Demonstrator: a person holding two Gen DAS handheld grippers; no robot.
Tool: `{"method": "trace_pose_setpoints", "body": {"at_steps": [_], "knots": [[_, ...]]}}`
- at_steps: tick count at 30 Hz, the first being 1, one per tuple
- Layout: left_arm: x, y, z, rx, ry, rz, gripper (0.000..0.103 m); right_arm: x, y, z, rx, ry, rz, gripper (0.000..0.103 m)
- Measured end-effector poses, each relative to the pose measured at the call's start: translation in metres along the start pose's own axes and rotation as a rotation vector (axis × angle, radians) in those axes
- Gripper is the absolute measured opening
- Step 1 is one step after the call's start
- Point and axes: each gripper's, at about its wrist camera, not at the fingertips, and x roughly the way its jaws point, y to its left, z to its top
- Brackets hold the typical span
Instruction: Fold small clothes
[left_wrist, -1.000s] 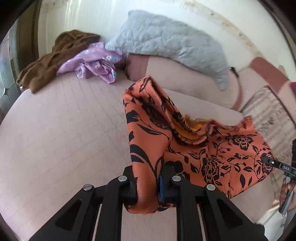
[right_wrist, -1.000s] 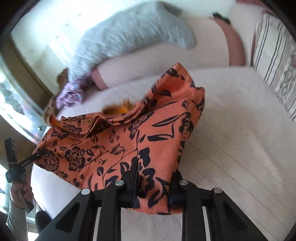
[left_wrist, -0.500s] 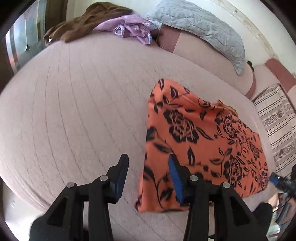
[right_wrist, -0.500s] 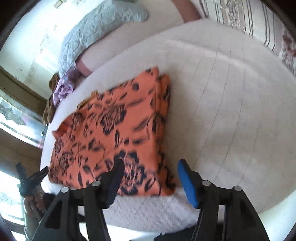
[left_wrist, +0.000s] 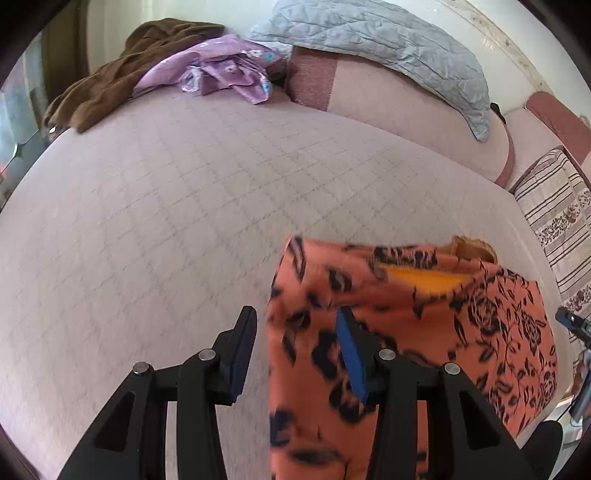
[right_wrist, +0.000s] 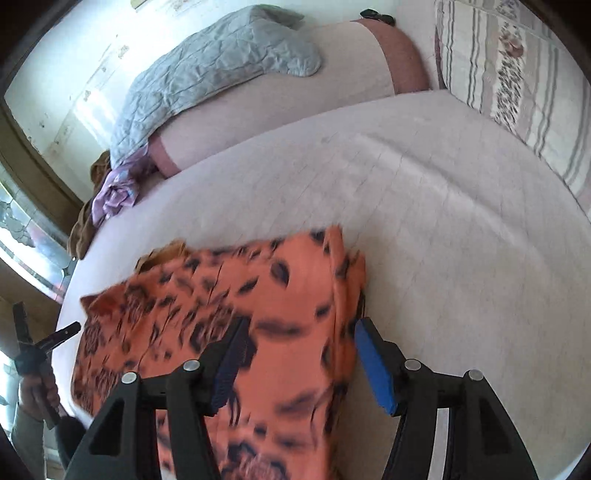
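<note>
An orange garment with black flowers (left_wrist: 406, 325) lies flat on the pale bed cover (left_wrist: 166, 221) near the front edge. A yellow inner layer shows at its far edge. My left gripper (left_wrist: 295, 350) is open over the garment's left edge, holding nothing. In the right wrist view the same garment (right_wrist: 258, 314) is folded, with a thick doubled edge on its right side. My right gripper (right_wrist: 299, 362) is open over that right edge, holding nothing.
A brown cloth (left_wrist: 122, 70) and a purple garment (left_wrist: 221, 66) lie at the bed's far left. A grey quilted blanket (left_wrist: 388, 48) drapes over a pink bolster. A striped pillow (left_wrist: 561, 221) sits at right. The other gripper shows at the right edge (left_wrist: 576, 328).
A second ago both grippers held the garment lifted. They laid it down folded, let go and opened. Both have since dropped closer to the garment's side edges.
</note>
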Motion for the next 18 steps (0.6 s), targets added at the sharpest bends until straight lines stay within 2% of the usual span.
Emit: {"method": "trace_pose_setpoints", "body": {"at_steps": [2, 4, 5, 6, 7, 8, 9, 12, 13, 14, 15, 17, 18], "knots": [[0.014, -0.003, 0.007, 0.011, 0.014, -0.007, 0.049, 0.014, 0.001, 0.014, -0.016, -0.003, -0.011, 0.064], [0.025, -0.006, 0.006, 0.016, 0.029, -0.005, 0.058, 0.038, -0.001, 0.025, -0.024, 0.038, -0.036, 0.063], [0.032, -0.008, 0.007, 0.023, 0.036, 0.005, 0.058, 0.045, -0.002, 0.026, -0.023, 0.055, -0.041, 0.062], [0.035, -0.009, 0.006, 0.031, 0.039, 0.013, 0.056, 0.058, -0.002, 0.027, -0.028, 0.091, -0.042, 0.04], [0.036, -0.01, 0.006, 0.042, 0.039, 0.018, 0.021, 0.066, 0.0, 0.028, -0.038, 0.124, -0.055, 0.023], [0.033, -0.011, 0.008, 0.05, 0.044, 0.03, 0.011, 0.068, 0.003, 0.028, -0.056, 0.127, -0.093, 0.019], [0.027, -0.012, 0.01, 0.045, 0.024, 0.022, 0.011, 0.063, 0.005, 0.03, -0.06, 0.11, -0.096, 0.007], [0.006, -0.014, 0.016, 0.02, -0.056, -0.003, 0.011, 0.025, 0.015, 0.035, -0.06, 0.008, -0.086, 0.007], [0.011, -0.013, 0.017, 0.005, -0.05, -0.003, 0.011, 0.01, 0.018, 0.037, -0.064, -0.028, -0.089, 0.007], [0.031, -0.012, 0.017, 0.012, 0.002, 0.021, 0.011, 0.007, 0.018, 0.038, -0.064, -0.035, -0.098, 0.007], [0.05, -0.01, 0.015, 0.019, 0.06, 0.048, 0.012, 0.011, 0.015, 0.039, -0.062, -0.029, -0.126, 0.007], [0.057, -0.008, 0.014, 0.005, 0.042, 0.063, 0.019, 0.044, 0.0, 0.034, -0.049, 0.054, -0.185, 0.007], [0.049, -0.007, 0.016, -0.006, 0.038, 0.057, 0.019, 0.064, -0.01, 0.029, -0.006, 0.121, -0.174, 0.011]]}}
